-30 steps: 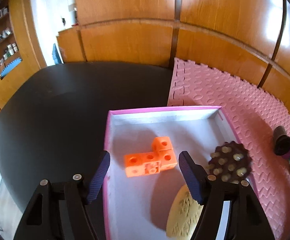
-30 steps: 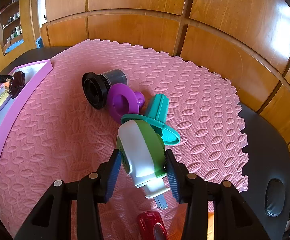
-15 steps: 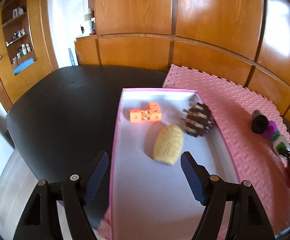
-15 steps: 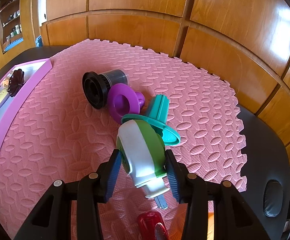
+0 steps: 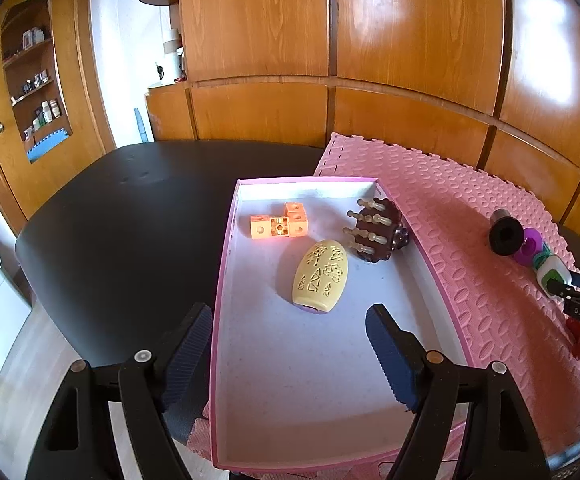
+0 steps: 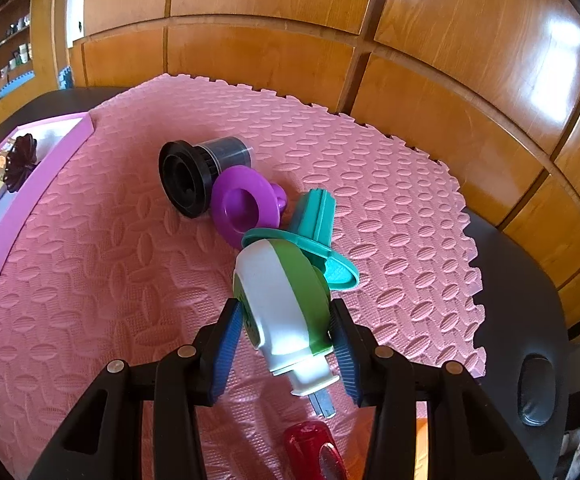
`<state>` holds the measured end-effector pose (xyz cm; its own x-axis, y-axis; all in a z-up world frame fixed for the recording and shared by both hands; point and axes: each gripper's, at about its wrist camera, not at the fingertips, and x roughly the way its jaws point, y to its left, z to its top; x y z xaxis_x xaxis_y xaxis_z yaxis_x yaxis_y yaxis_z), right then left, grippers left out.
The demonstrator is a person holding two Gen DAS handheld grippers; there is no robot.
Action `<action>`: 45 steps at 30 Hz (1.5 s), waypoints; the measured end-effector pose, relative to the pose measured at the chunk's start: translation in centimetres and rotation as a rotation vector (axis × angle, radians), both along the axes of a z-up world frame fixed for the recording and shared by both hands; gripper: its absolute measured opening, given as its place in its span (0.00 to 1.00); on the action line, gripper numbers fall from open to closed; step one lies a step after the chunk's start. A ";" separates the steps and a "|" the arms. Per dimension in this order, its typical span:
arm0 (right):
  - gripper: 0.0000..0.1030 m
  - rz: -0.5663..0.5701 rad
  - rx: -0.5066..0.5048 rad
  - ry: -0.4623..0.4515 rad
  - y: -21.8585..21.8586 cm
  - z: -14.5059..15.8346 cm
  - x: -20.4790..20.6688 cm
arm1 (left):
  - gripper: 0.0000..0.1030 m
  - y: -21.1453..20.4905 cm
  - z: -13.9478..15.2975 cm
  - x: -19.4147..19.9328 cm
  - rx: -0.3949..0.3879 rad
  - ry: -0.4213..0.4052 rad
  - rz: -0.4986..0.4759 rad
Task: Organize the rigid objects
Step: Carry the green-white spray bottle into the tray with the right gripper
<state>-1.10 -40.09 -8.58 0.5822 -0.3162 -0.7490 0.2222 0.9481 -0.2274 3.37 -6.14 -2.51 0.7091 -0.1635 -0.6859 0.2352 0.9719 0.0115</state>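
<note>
Pink tray [image 5: 226,264] already holds three items, with four or more left on the mat [image 6: 389,184]; right gripper [image 6: 286,344] fingers are clamped on the green-white piece [image 6: 282,292] there, while left gripper [image 5: 290,344] fingers, opening and empty, hang over the tray's near end.

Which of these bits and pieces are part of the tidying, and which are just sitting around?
Part of the job: pink tray, orange blocks, yellow oval, brown spiky piece, green-white piece, black cylinder, purple cup, teal piece.

Just lying about: foam mat, shelf bottles.
</note>
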 end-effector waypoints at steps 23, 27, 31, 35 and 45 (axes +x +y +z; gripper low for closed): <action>0.40 0.151 0.297 -0.125 9.5 6.2 1.7 | 0.78 4.6 -0.5 0.0 -0.070 0.005 0.074; 0.40 0.235 0.386 -0.122 13.2 6.6 3.9 | 0.78 6.4 -0.5 0.1 -0.084 0.006 0.117; 0.40 0.320 0.461 -0.100 18.3 6.2 6.8 | 0.78 8.3 -0.8 0.3 -0.090 0.012 0.163; 0.40 0.355 0.512 -0.068 22.8 5.3 9.7 | 0.78 9.8 -1.2 0.4 -0.101 0.019 0.202; 0.40 0.260 0.546 0.057 28.7 1.2 15.2 | 0.78 12.0 -2.5 0.9 -0.118 0.055 0.242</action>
<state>14.14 -11.42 -7.35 0.5431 0.2701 -0.7950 -0.0305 0.9526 0.3028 4.26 5.81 -5.06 0.6995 -0.0748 -0.7107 -0.0073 0.9937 -0.1118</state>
